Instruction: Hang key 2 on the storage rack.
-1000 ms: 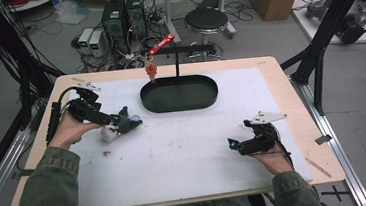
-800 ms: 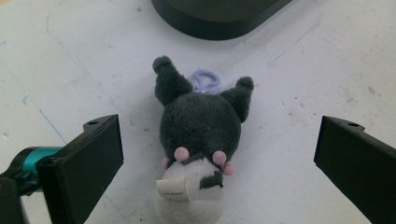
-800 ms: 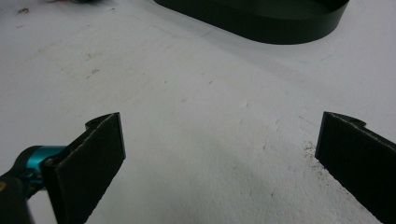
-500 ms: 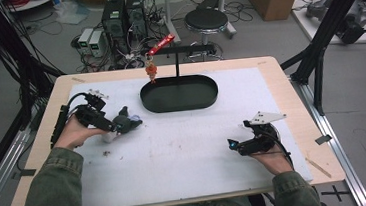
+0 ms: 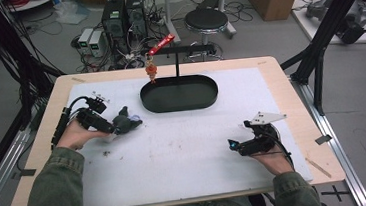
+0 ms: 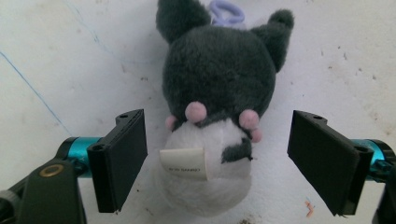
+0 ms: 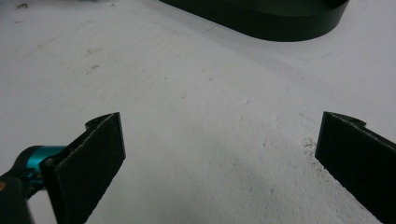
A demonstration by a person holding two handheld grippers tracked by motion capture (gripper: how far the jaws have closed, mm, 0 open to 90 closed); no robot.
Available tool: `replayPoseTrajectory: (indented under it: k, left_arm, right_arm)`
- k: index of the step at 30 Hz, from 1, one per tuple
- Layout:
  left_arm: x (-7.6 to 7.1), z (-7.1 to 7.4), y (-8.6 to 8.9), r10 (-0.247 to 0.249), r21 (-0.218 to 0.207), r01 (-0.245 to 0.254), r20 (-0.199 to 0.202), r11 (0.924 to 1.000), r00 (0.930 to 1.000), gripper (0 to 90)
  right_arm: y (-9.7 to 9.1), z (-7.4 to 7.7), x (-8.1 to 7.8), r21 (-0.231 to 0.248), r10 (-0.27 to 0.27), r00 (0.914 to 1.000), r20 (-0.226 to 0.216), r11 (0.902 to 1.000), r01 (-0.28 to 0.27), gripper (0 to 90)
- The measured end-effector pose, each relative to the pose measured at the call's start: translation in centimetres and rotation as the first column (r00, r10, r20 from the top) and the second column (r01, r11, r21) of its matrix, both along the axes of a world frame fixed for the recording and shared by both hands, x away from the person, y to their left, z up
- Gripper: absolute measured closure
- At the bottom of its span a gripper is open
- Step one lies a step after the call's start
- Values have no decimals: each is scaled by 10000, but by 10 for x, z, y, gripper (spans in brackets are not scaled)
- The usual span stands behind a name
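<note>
Grey plush toy (image 6: pixel 219 93): lying on white counter (image 5: pixel 185 148), between left gripper (image 6: pixel 229 158) fingers (image 6: pixel 122 158).
Fingers: just been closing, gaps both sides, not touching.
Right gripper (image 7: pixel 224 158): fingers spread, nothing between.

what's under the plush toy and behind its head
The plush toy lies on the white mat, between the left tool's open jaws, which have just been closing. A lilac ring peeks out behind its head; what the ring is fastened to is hidden.

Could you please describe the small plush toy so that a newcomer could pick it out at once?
On the white mat, look left of the black oval tray. The plush toy lies between the left gripper's open jaws: dark grey, pointed ears, white belly, pink dots, a lilac loop.
</note>
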State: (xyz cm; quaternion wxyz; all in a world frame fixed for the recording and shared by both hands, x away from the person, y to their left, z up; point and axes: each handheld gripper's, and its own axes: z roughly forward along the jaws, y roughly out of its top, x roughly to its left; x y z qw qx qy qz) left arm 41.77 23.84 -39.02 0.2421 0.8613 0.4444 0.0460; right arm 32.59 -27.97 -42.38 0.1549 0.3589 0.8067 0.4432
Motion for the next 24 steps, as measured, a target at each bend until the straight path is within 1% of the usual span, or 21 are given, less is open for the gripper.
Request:
replayPoseTrajectory:
  k: [2,9,13,14,15,16,17,18,19,24]
  left_arm:
    - [0,-4,1,46,118,-45,-94,9999,9999,208]
    - [-1,-15,4,86,291,-78,-266,9995,9996,233]
    - [-2,-19,3,105,441,-97,-196,9990,9998,315]
    - [-2,-20,2,79,551,-69,-177,9985,9998,352]
    - [-2,-21,3,50,672,-43,-95,9977,9999,352]
    - [-3,-22,3,86,667,-80,-92,9977,9999,368]
    - [-3,-22,3,88,638,-82,-96,9979,9999,405]
    - [-3,-22,4,44,660,-38,-82,9978,10000,405]
    - [-3,-22,4,19,664,-16,-56,9978,10000,441]
    - [-4,-21,4,-64,803,54,125,9968,9999,470]
  right_arm:
    - [0,0,0,-1,-3,10000,-9,10000,3,5]
    - [1,-1,0,-32,34,10000,0,10000,-34,5]
    - [1,-1,0,-68,43,10000,-14,10000,-43,5]
    - [1,-1,0,-61,45,10000,-24,10000,-45,5]
    - [1,-1,0,-61,45,10000,-24,10000,-45,5]
    - [1,-1,1,-61,56,10000,0,10000,-56,5]
    - [1,-1,0,-48,56,10000,-28,10000,-56,5]
    - [1,-1,0,-48,56,10000,-28,10000,-56,5]
    - [1,-1,0,-69,66,10000,-22,10000,-66,5]
    - [1,-1,0,-50,54,10000,-62,10000,-55,5]
